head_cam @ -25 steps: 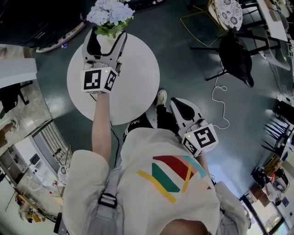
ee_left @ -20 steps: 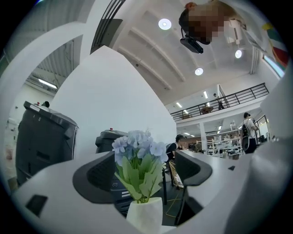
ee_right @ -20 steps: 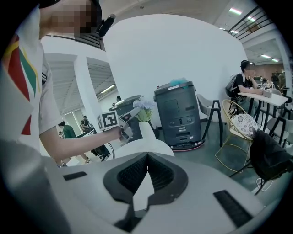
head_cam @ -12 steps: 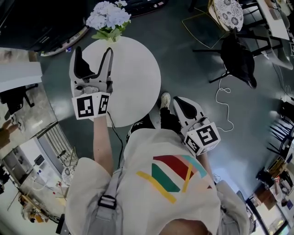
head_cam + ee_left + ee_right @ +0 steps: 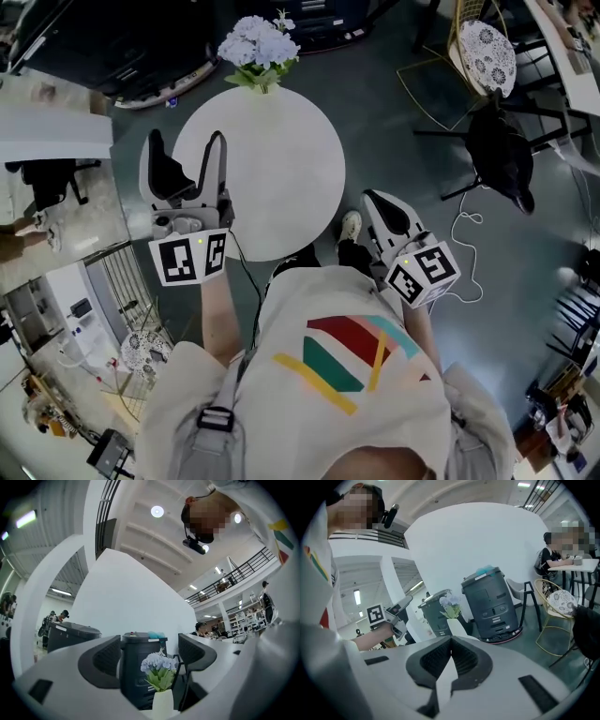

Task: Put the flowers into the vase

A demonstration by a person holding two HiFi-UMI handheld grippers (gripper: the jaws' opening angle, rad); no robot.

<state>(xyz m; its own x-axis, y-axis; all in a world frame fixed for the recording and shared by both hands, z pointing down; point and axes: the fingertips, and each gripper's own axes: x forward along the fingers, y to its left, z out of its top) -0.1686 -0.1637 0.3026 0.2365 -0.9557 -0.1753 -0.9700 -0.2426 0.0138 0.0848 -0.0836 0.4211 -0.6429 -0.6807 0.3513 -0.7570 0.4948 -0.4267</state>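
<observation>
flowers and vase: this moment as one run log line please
flowers: in vase, far edge of round table | left gripper: open, empty, clear of vase | right gripper: shut, empty, beside round table

A round white table (image 5: 281,187) stands on a dark glossy floor (image 5: 394,122), with 2 chairs to the right of it: a black chair (image 5: 502,155) and a gold wire chair (image 5: 483,52). Round ceiling lights (image 5: 157,511) glow overhead near a railed mezzanine (image 5: 234,576).

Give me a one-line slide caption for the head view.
Flowers at the round table's far edge; left gripper open and empty, right gripper shut, clear of the table.
</observation>
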